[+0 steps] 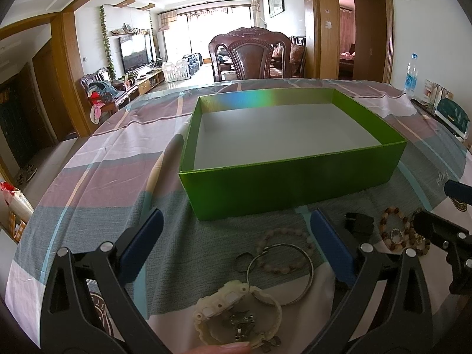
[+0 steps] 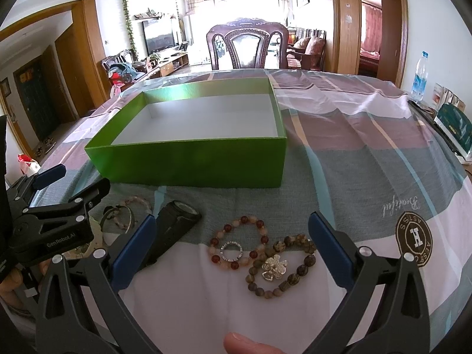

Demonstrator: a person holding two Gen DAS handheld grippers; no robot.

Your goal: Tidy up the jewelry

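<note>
An empty green box [image 1: 289, 183] [image 2: 188, 163] with a white inside stands on the table. In the left wrist view, my left gripper [image 1: 236, 221] is open above a cream watch [image 1: 239, 312], a silver bangle [image 1: 280, 271], a pale bead bracelet [image 1: 283, 236] and a small ring [image 1: 242, 261]. In the right wrist view, my right gripper [image 2: 231, 227] is open over a red-and-pink bead bracelet [image 2: 239, 242] with a silver ring [image 2: 231, 250] inside it, and a brown bead bracelet [image 2: 283, 268] with a silver charm [image 2: 274, 268]. A black watch [image 2: 174, 224] lies to the left.
A patchwork cloth [image 2: 368, 153] covers the table. A water bottle [image 2: 420, 73] and teal boxes [image 2: 452, 124] stand at the right edge. A dark wooden chair [image 1: 250, 53] stands behind the table. My left gripper also shows at the left of the right wrist view [image 2: 70, 187].
</note>
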